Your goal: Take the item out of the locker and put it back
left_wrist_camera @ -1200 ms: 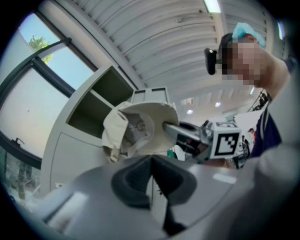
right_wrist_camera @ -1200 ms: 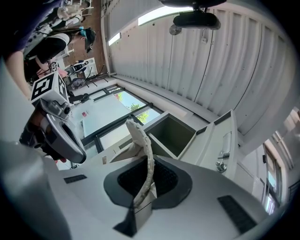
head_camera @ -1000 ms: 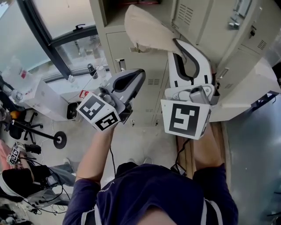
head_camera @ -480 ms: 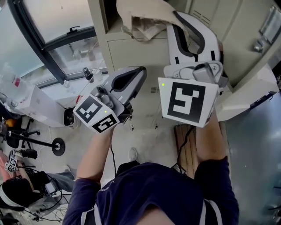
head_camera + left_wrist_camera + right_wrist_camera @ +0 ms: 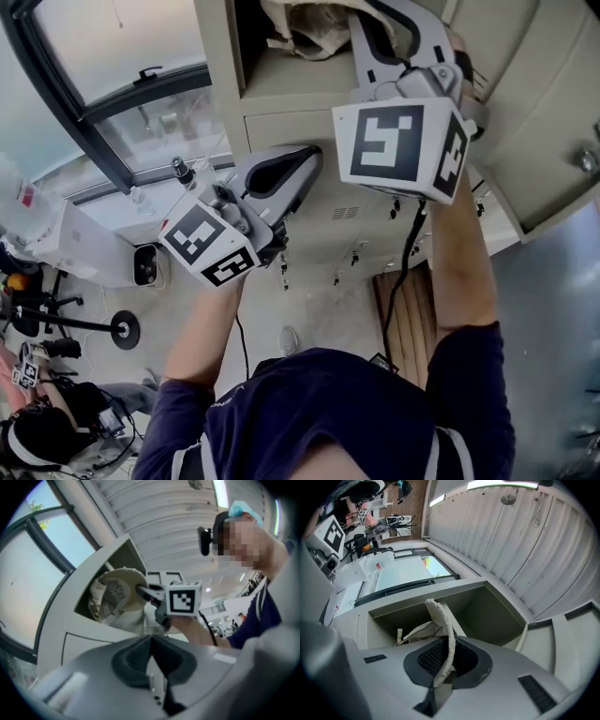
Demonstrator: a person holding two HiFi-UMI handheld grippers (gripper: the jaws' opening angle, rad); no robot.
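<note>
Two pairs of tongs are being held up in front of a bank of beige metal lockers [image 5: 220,56]. The right tongs [image 5: 370,23] are reaching into an open upper compartment [image 5: 487,606] and pinching the edge of a cream cloth [image 5: 447,634]. That edge is standing upright between the pressed jaws, and the rest of the cloth [image 5: 305,28] is lying crumpled at the compartment's mouth, on its shelf [image 5: 291,80]. In the left gripper view the cloth [image 5: 117,597] is filling the left part of the opening.

The left tongs [image 5: 305,155] are hanging lower, in front of the closed doors below the compartment. Their jaws are pressed together with nothing between them [image 5: 151,648].

A door panel [image 5: 548,122] is angling out at the right of the head view. To the left of the lockers a large window [image 5: 84,122] with a dark frame is letting in daylight, with small bottles [image 5: 178,169] standing along its sill and white boxes [image 5: 84,244] sitting beneath it. The floor [image 5: 319,300] is showing pale grey, and some wooden planks [image 5: 412,309] are lying on it at the lockers' foot. Overhead, a ribbed ceiling [image 5: 511,536] is carrying a strip light [image 5: 501,484]. The person is wearing a navy shirt [image 5: 328,412].
</note>
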